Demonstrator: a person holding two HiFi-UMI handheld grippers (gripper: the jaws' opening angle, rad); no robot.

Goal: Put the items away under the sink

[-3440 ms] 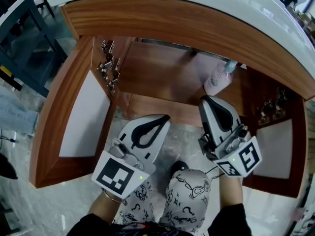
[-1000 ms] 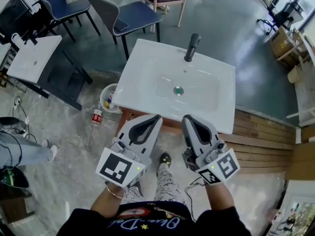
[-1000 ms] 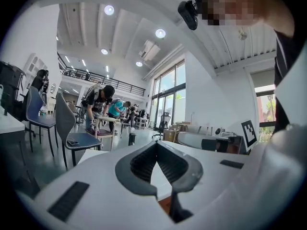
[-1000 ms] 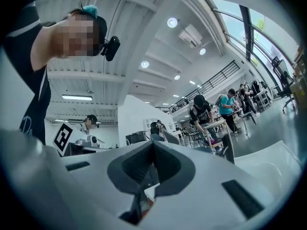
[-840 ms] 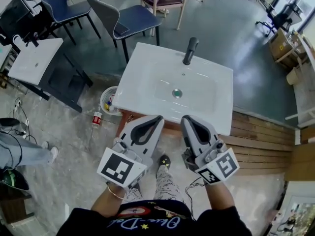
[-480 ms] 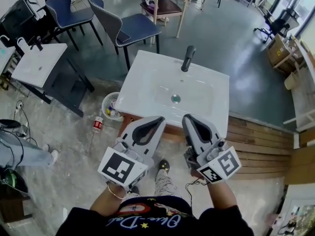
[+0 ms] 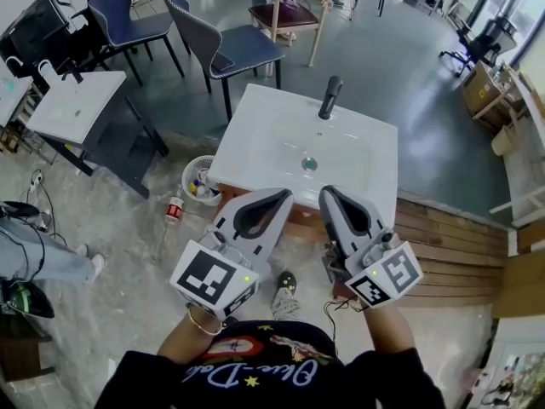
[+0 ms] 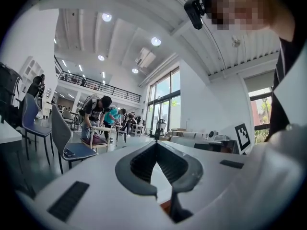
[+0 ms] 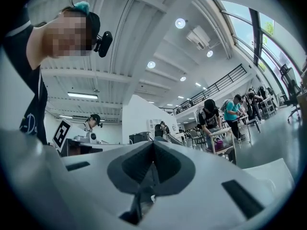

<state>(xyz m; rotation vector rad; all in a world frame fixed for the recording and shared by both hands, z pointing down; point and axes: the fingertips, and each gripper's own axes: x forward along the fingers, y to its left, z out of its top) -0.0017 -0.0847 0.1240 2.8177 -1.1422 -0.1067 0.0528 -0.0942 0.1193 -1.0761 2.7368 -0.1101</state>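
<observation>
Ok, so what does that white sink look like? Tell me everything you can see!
The sink is a smooth, shiny white rectangle with rounded corners, seen from above. Its shallow bowl dips in the middle, with a small round metal drain at the centre. A dark tap stands upright at the far edge. Nothing lies in the bowl or on the rim. The sink sits on top of a reddish-brown wooden cabinet, which peeks out under its near edge.

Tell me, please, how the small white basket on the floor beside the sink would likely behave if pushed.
The basket looks like thin plastic, so it is probably light and apt to slide on the smooth floor. It is open-topped with loose items inside, which may shift or spill if it tips.
</observation>
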